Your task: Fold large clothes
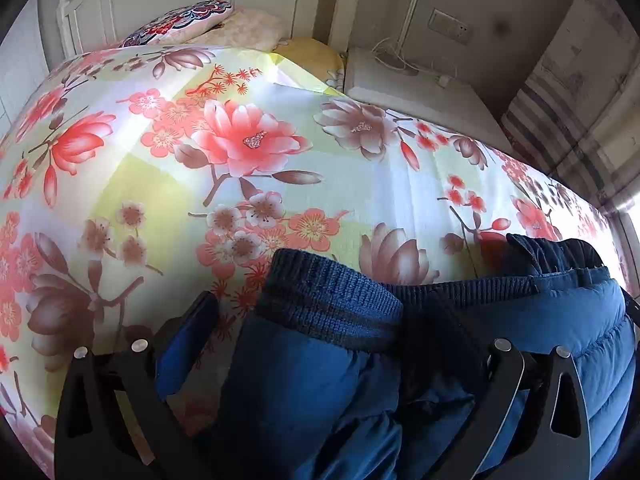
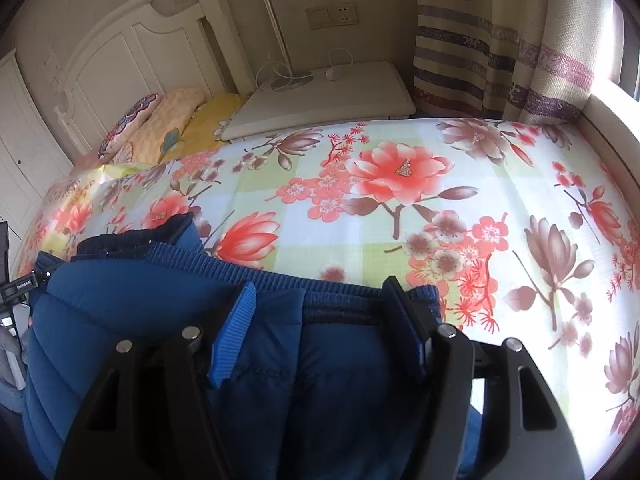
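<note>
A dark blue padded jacket [image 1: 320,400] lies bunched on the flowered bed sheet [image 1: 240,140]. Its ribbed knit cuff [image 1: 332,300] sits between the fingers of my left gripper [image 1: 316,332], which is open; sheet shows between the left pad and the cuff. In the right wrist view the jacket [image 2: 120,300] has its ribbed hem [image 2: 280,280] facing away from me. My right gripper [image 2: 320,332] stands open astride that hem, with its blue pad [image 2: 234,336] lying on the padded cloth. Neither gripper's pads squeeze the fabric.
The flowered sheet [image 2: 360,220] stretches ahead. Pillows [image 2: 132,128] lie by the white headboard [image 2: 120,52]. A white nightstand [image 2: 328,100] with a lamp and cords adjoins the bed. A striped curtain [image 2: 500,52] and a window ledge [image 2: 612,128] are on the right.
</note>
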